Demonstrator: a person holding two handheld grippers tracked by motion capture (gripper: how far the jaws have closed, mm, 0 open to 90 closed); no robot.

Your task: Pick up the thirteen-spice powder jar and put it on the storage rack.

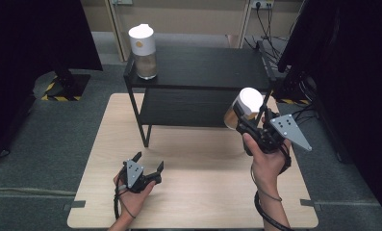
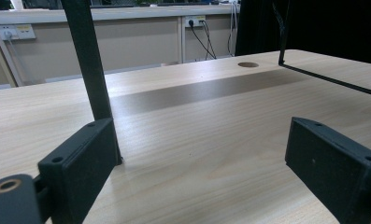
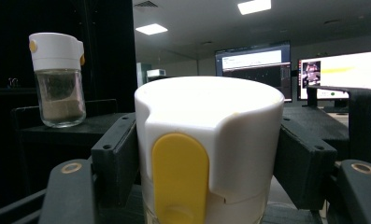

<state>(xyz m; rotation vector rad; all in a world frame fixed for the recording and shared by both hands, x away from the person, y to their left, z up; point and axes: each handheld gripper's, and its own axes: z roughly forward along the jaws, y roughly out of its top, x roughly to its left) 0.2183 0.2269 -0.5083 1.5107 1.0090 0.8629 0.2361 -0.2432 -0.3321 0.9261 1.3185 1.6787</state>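
The right gripper (image 1: 248, 118), clamping the white-capped jar (image 1: 245, 107) mid-right of the frame, is risking clipping the black shelf (image 1: 203, 67); the left gripper (image 1: 149, 161) is idling, jaws apart.

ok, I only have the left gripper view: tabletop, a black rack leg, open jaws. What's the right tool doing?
Observer: The right tool is shut on a white-capped jar, held up off the table by the rack's right end.
Operator: Which part is it gripping?
Observer: The jar's white cap, one pad on each side; a yellow tab faces the camera.
Operator: Anything on the rack?
Observer: A second jar, same white cap, stands upright on the top shelf at the left end.
Operator: And my left tool?
Observer: The left tool sits low at the table's near left, holding nothing.
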